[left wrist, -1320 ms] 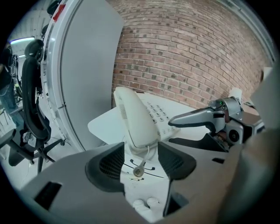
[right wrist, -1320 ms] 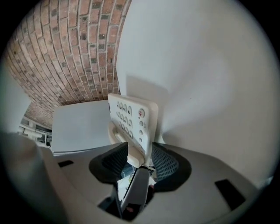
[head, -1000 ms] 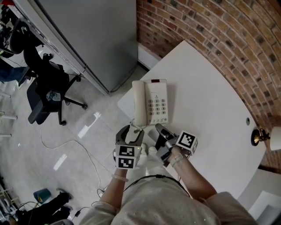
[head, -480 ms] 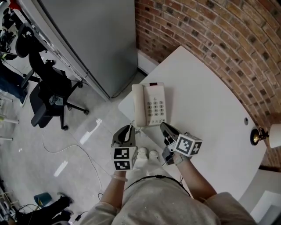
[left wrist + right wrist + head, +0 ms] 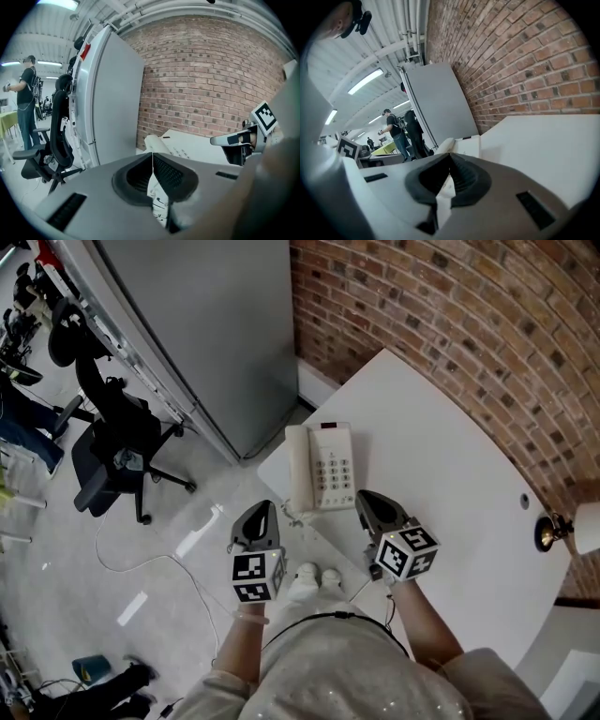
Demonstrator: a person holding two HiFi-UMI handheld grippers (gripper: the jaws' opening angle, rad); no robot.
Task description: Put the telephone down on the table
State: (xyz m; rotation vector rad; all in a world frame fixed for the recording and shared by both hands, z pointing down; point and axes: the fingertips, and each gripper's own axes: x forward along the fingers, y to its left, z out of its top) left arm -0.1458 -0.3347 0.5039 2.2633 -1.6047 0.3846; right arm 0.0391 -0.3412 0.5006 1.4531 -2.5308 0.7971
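Note:
The cream telephone (image 5: 321,468) lies flat on the white table (image 5: 441,484) near its left corner, handset on the cradle at its left side. Both grippers hover just short of it, apart from it. My left gripper (image 5: 260,514) hangs off the table's edge over the floor. Its jaws have just been closing and now meet with nothing between them. My right gripper (image 5: 367,498) is shut and empty over the table's near edge. In the left gripper view the telephone (image 5: 173,143) shows beyond the closed left gripper (image 5: 152,154). In the right gripper view the telephone (image 5: 457,143) lies past the shut right gripper (image 5: 450,157).
A tall grey cabinet (image 5: 206,324) stands left of the table, and a brick wall (image 5: 450,324) runs behind it. An office chair (image 5: 112,446) and a loose cable (image 5: 178,563) are on the floor at left. A round dark fitting (image 5: 546,533) sits at the table's right edge.
Both grippers have lifted and drawn back from the telephone. Their jaws, open a second ago, are now closed. The right gripper has rolled, turning its marker cube upward.

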